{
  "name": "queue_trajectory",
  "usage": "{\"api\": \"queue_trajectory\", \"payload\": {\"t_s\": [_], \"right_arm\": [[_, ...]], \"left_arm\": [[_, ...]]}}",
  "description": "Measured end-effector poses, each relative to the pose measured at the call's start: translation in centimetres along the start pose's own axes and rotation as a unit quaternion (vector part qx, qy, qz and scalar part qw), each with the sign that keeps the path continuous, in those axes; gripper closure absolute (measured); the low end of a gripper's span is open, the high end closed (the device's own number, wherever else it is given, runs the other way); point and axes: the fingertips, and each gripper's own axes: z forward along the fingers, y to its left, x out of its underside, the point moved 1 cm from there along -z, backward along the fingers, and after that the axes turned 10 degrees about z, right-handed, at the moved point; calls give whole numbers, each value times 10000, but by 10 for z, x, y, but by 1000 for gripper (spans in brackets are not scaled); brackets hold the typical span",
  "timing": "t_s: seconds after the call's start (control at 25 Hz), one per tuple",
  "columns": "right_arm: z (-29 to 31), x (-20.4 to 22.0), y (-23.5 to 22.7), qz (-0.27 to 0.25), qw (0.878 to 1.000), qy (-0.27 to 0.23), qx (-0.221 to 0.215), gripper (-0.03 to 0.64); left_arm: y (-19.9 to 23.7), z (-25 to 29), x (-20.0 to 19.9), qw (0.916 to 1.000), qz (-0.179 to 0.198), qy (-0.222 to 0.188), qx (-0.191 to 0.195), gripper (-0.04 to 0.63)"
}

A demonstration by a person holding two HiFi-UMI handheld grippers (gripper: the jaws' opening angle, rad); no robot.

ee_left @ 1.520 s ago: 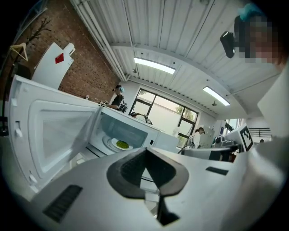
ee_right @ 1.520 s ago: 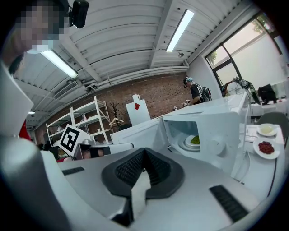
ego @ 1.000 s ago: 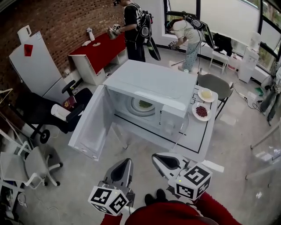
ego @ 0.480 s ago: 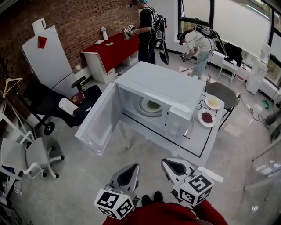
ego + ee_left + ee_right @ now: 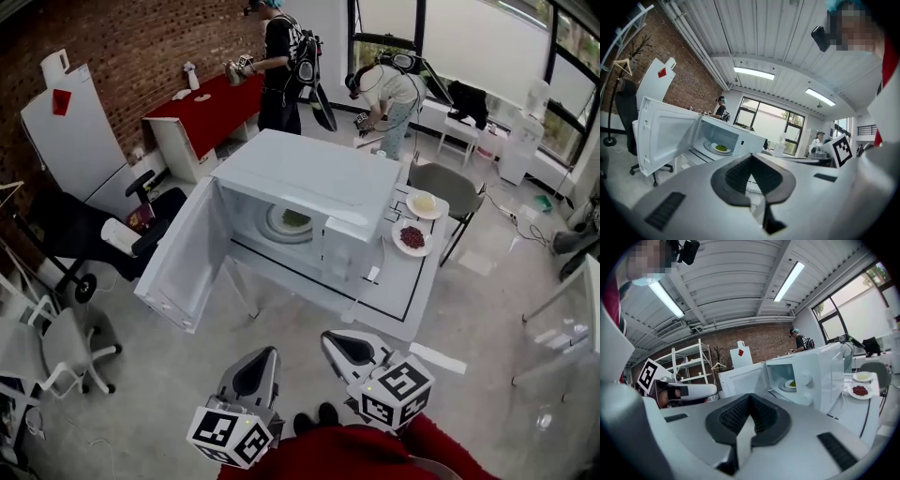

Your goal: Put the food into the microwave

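Observation:
A white microwave [image 5: 314,178] stands on a white table [image 5: 403,300] with its door [image 5: 178,267] swung wide open to the left. Inside, on the turntable, is a plate of green food [image 5: 295,218], which also shows in the left gripper view [image 5: 721,148] and the right gripper view [image 5: 791,384]. To the right of the microwave are a plate of red food [image 5: 411,236] and a plate of yellow food [image 5: 425,202]. My left gripper [image 5: 255,370] and right gripper [image 5: 349,347] hang side by side short of the table's near edge. Both are shut and hold nothing.
A grey chair [image 5: 448,183] stands behind the table. To the left are a black office chair [image 5: 84,234] and a white one [image 5: 56,347]. Two people [image 5: 281,66] work at the back near a red counter [image 5: 211,108]. A cable [image 5: 370,277] hangs over the table front.
Both grippers have shifted slightly in front of the table and remain shut and empty. The head view swung right, then back left. Microwave door and plates have not moved.

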Motion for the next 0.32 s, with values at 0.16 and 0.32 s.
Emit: {"api": "queue_trajectory", "payload": {"t_s": [0.16,0.32], "right_arm": [[-5,2,0,12,10000,-45,64,603],[-9,1,-1,61,9998,-133,134,603]], "left_arm": [[-4,1,3,10000,13,14,74,586],[-8,1,5,9998,82,92,149,586]]}}
